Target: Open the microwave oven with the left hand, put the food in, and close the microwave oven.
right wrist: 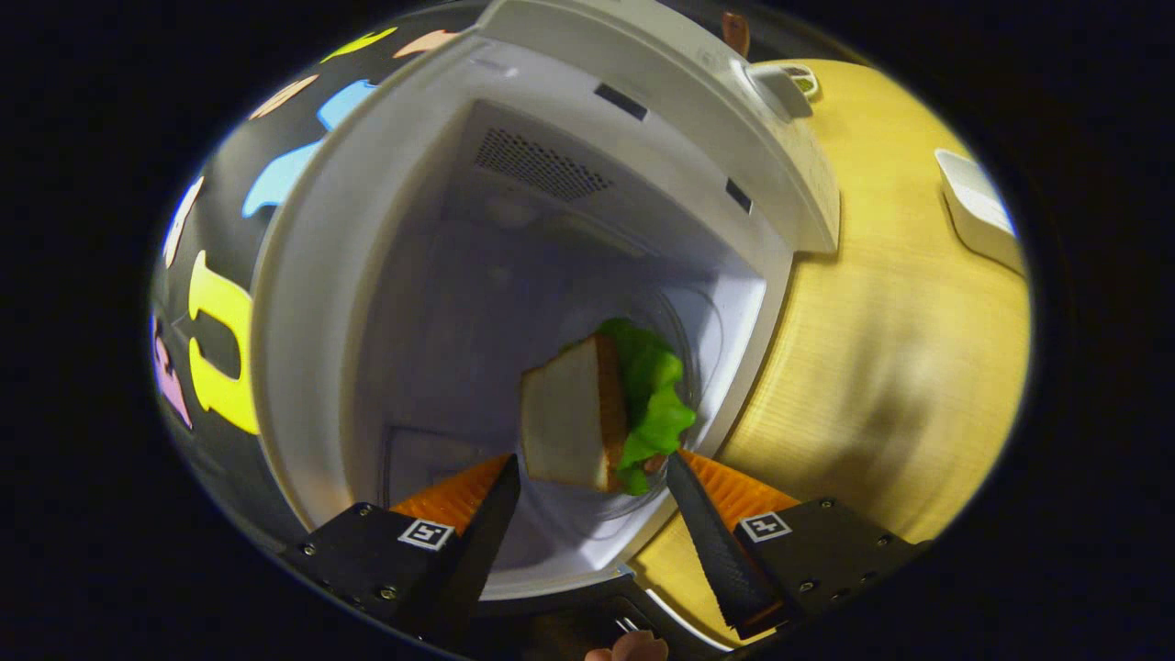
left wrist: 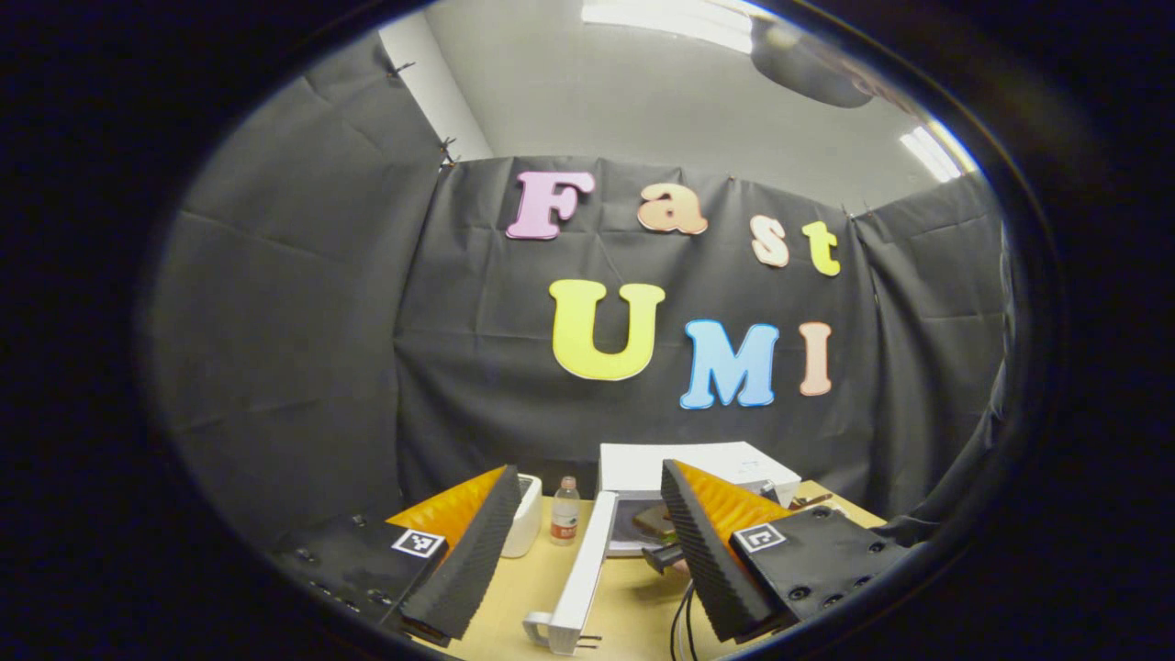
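In the left gripper view, our left gripper [left wrist: 587,560] hangs back from the table [left wrist: 633,610] with its jaws wide and nothing between them. Ahead, between the fingers, the microwave's door [left wrist: 580,574] stands open, edge-on to us, its long edge running away toward the microwave [left wrist: 693,468]. A bottle [left wrist: 565,510] and a white box [left wrist: 525,514] sit just left of the door. So the left gripper is the nearer one to the door, which we judge it must swing shut once the food is in.

In the right gripper view, we look down into the open cavity [right wrist: 477,294]. The sandwich [right wrist: 597,413] stands on edge at the mouth of the cavity, bread to the left and lettuce to the right, its long axis pointing away along the fingers. It sits between the tips of the right gripper [right wrist: 592,477], whose jaws stand fairly wide; we cannot tell whether they touch it or have let go. This view gives us the food and the cavity; the other gives the door.
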Demonstrator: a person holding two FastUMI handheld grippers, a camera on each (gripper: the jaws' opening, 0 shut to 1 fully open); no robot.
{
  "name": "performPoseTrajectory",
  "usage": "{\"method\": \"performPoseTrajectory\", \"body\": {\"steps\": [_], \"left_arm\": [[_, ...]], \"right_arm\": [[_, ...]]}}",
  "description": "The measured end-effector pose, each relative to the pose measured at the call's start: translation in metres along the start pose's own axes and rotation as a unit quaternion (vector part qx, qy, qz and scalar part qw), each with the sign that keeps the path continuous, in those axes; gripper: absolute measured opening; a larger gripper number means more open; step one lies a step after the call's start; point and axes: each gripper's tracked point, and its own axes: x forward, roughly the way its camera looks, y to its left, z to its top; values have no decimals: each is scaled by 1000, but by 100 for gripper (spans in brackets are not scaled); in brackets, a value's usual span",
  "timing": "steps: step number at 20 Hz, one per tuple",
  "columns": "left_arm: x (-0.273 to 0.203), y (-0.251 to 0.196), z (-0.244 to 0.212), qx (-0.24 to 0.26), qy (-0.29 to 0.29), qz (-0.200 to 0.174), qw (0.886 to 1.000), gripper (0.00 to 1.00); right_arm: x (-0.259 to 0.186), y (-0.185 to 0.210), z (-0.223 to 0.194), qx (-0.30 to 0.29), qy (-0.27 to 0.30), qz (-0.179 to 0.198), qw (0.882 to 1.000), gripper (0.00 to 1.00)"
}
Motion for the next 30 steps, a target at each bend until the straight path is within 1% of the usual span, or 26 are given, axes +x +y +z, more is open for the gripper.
{"method": "performPoseTrajectory", "body": {"steps": [2, 5, 9, 11, 12, 14, 16, 17, 19, 20, 21, 22, 23, 24, 25, 26, 28, 30], "left_arm": [[7, -6, 0, 4, -3, -11, 1000, 99], [15, -16, -3, 2, -3, -26, 1000, 99], [30, -24, -12, 1, 0, -37, 999, 99], [37, -29, -19, 1, 3, -42, 999, 99], [39, -30, -21, 6, 4, -42, 999, 99], [41, -30, -28, 23, 6, -37, 999, 99], [43, -33, -31, 34, 6, -39, 999, 99], [45, -37, -34, 37, 7, -41, 998, 99], [46, -39, -36, 39, 8, -40, 998, 99], [46, -43, -36, 37, 8, -42, 998, 99], [46, -45, -37, 37, 7, -42, 998, 99], [47, -48, -38, 36, 8, -44, 998, 99], [47, -50, -41, 36, 12, -46, 998, 99], [49, -51, -41, 37, 12, -46, 998, 99], [49, -53, -39, 37, 11, -47, 998, 99], [50, -55, -34, 39, 6, -48, 998, 99], [50, -56, -33, 44, 1, -51, 998, 98], [49, -60, -39, 45, 12, -61, 997, 98]], "right_arm": [[-23, -1, 4, -37, 5, 22, 999, 97], [-61, -2, 6, -118, 25, 60, 991, 97], [-107, -6, 34, -190, 9, 79, 979, 97], [-133, -5, 54, -236, -7, 85, 968, 97], [-149, -2, 65, -266, -19, 89, 960, 97], [-181, 6, 91, -339, -54, 92, 935, 97], [-211, 20, 111, -398, -92, 106, 907, 97], [-233, 28, 128, -435, -124, 110, 885, 97], [-268, 34, 143, -478, -149, 111, 858, 96], [-283, 38, 145, -489, -151, 117, 851, 96], [-297, 39, 147, -495, -150, 118, 848, 97], [-309, 40, 153, -499, -152, 116, 845, 96], [-319, 41, 161, -508, -162, 107, 839, 96], [-334, 42, 170, -517, -178, 103, 831, 96], [-349, 51, 176, -525, -199, 106, 821, 96], [-366, 56, 183, -530, -217, 106, 813, 96], [-384, 62, 190, -533, -234, 111, 806, 96], [-396, 67, 192, -536, -244, 115, 800, 96]]}}
